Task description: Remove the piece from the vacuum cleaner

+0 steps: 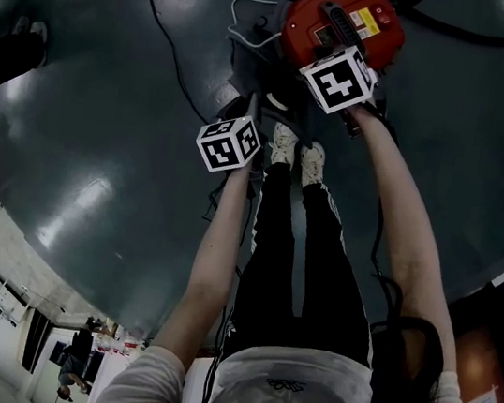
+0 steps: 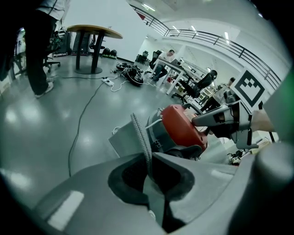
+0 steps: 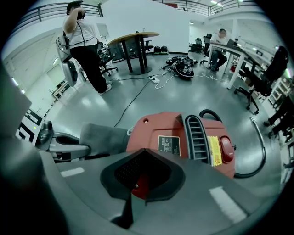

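The red vacuum cleaner (image 1: 342, 22) lies on the dark floor in front of the person's shoes. A grey flat piece (image 1: 247, 70) sticks out of its left end. In the left gripper view my left gripper (image 2: 149, 160) is shut on the thin, mesh-textured edge of that grey piece (image 2: 139, 131), with the red vacuum cleaner (image 2: 181, 127) just beyond. My right gripper (image 3: 137, 184) is shut, its tips down against the top of the vacuum cleaner's red housing (image 3: 183, 137). The grey piece (image 3: 103, 137) shows at the left there. In the head view the marker cubes hide both grippers' jaws.
A black hose (image 1: 469, 31) curls off the vacuum's far end and a thin cable (image 1: 161, 25) crosses the floor. The person's legs (image 1: 285, 230) stand between the arms. Farther off are a round table (image 2: 92, 31), desks with seated people, and a standing person (image 3: 87, 46).
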Available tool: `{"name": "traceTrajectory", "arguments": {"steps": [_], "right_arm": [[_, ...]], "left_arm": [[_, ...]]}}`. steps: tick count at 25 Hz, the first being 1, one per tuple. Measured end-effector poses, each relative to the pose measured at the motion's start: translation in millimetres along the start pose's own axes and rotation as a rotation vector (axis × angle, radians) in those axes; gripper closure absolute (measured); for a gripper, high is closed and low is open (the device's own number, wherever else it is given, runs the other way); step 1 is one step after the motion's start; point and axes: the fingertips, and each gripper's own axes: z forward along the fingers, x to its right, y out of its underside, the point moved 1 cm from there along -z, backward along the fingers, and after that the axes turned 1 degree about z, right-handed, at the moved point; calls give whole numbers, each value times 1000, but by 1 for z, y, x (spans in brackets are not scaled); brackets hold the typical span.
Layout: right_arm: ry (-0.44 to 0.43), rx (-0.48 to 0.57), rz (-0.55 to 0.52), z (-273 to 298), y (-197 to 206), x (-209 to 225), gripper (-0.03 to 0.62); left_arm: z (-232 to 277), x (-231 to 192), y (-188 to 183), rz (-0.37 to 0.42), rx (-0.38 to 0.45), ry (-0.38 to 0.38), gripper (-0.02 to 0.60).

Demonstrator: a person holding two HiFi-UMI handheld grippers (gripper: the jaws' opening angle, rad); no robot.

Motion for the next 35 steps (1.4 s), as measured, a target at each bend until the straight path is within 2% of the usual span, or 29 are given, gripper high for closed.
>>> {"name": "traceTrajectory", "arguments": {"steps": [5, 12, 17, 21, 25, 28, 31, 33, 35], "right_arm": [[9, 28, 2, 4, -4, 2, 576], [14, 45, 12, 6, 1, 5, 574], [37, 64, 59, 4, 1, 2, 574], [39, -24, 159, -1, -7, 9, 574], [40, 108, 215, -69, -47, 14, 574], [32, 236, 269, -158, -71, 0, 574], [49, 419, 353, -271, -91, -12, 574], [34, 559, 425, -338, -99, -19, 574], [18, 678, 425, -397, -112, -27, 574]], "left_arm": [[-3, -7, 6, -20, 16, -37, 565], [-20, -23, 17, 19, 20, -69, 566], [-29, -24, -6, -5, 86, -93, 566], [-50, -23, -41, -45, 166, -118, 566], [-93, 4, -94, -47, 273, -79, 566], [-160, 44, -142, -21, 334, -54, 566], [-239, 96, -193, -1, 445, -6, 565], [-285, 130, -224, 26, 534, 55, 564], [-331, 164, -255, 88, 625, 109, 564]]}}
